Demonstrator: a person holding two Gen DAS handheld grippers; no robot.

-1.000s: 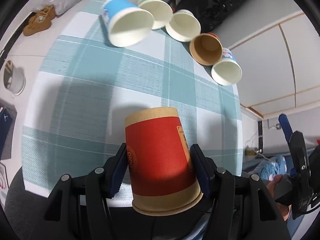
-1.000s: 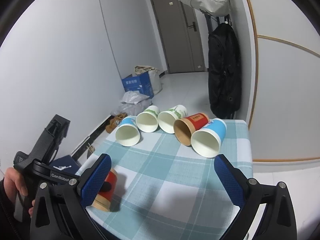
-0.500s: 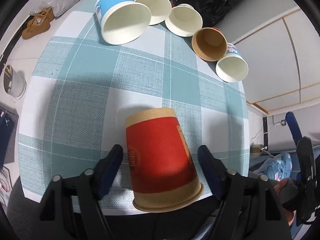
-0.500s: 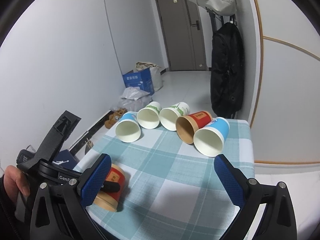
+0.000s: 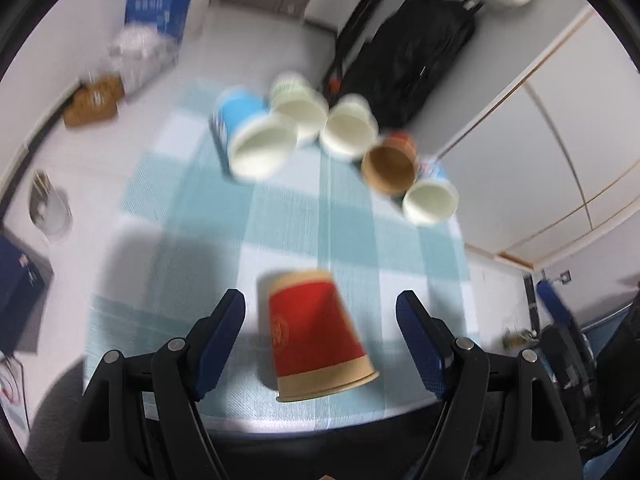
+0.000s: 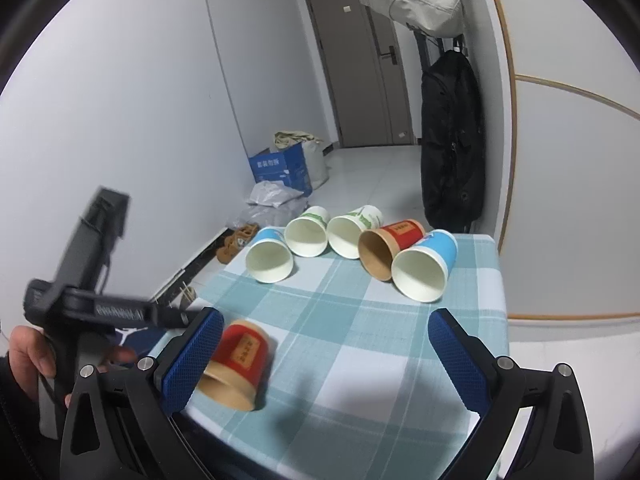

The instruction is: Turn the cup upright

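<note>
Since it is thin paper, the red cup [image 5: 318, 332] at the table's near left edge, mouth down, looks light and crushable; grip mid-wall, gently. Left gripper [image 5: 320, 328] gapes wide around it, untouching; right gripper [image 6: 320, 356] wide, empty.

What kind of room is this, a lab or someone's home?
Probably a home, near the entrance: a door at the end, a black coat hanging on the wall, shoes on the floor, and a small table with a checked cloth.
</note>
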